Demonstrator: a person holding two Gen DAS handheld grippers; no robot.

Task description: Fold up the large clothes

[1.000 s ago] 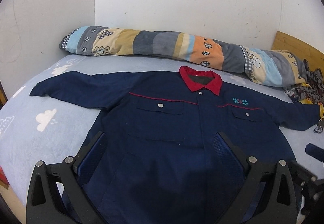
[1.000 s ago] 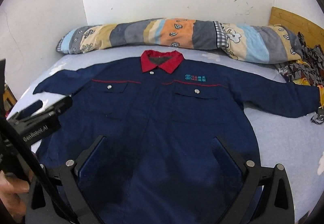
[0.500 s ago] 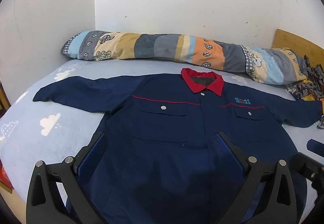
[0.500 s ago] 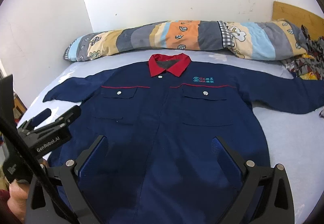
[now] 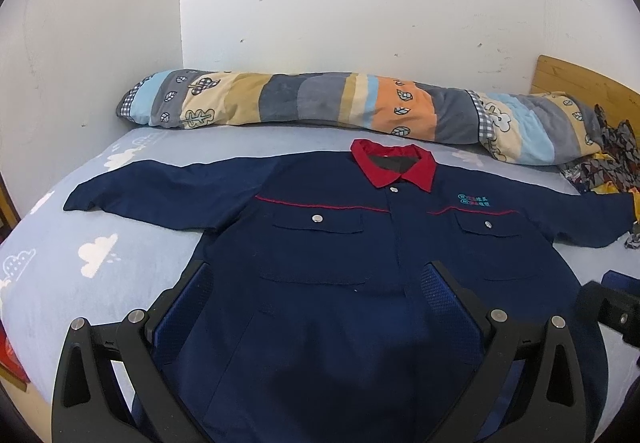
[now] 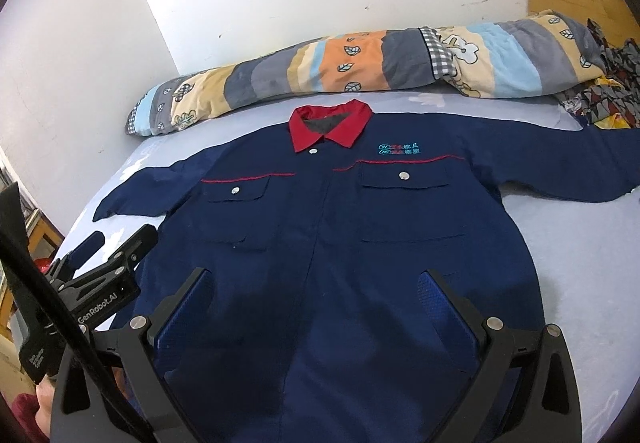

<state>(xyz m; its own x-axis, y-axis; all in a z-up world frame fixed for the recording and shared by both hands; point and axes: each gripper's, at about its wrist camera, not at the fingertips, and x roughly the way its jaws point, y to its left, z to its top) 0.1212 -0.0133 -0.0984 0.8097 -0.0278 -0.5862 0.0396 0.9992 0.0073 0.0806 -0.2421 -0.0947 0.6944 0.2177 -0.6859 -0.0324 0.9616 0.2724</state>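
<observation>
Both cameras have risen and tipped back since a second ago, so more wall shows above the bed (image 5: 60, 271) and the jacket (image 5: 340, 283) sits lower in each view. Navy with a red collar (image 6: 330, 127), it lies face up and buttoned across the middle of the bed, collar toward the far edge, sleeves spread to the left and right edges. Along that far edge a long striped bolster (image 5: 320, 107) lies against the wall, apart from the collar. At the far right corner a heap of patterned cloth (image 6: 604, 99) touches the bolster's end, with a wooden headboard (image 5: 580, 83) behind it. The left tongs (image 5: 320, 283) and right tongs (image 6: 316, 283) both stand wide open over the jacket's lower front, gripping nothing; whether their tips touch the cloth I cannot tell. The hem is cut off at the bottom, and the right cuff runs out of view beside the heap. The chest logo is too small to read
</observation>
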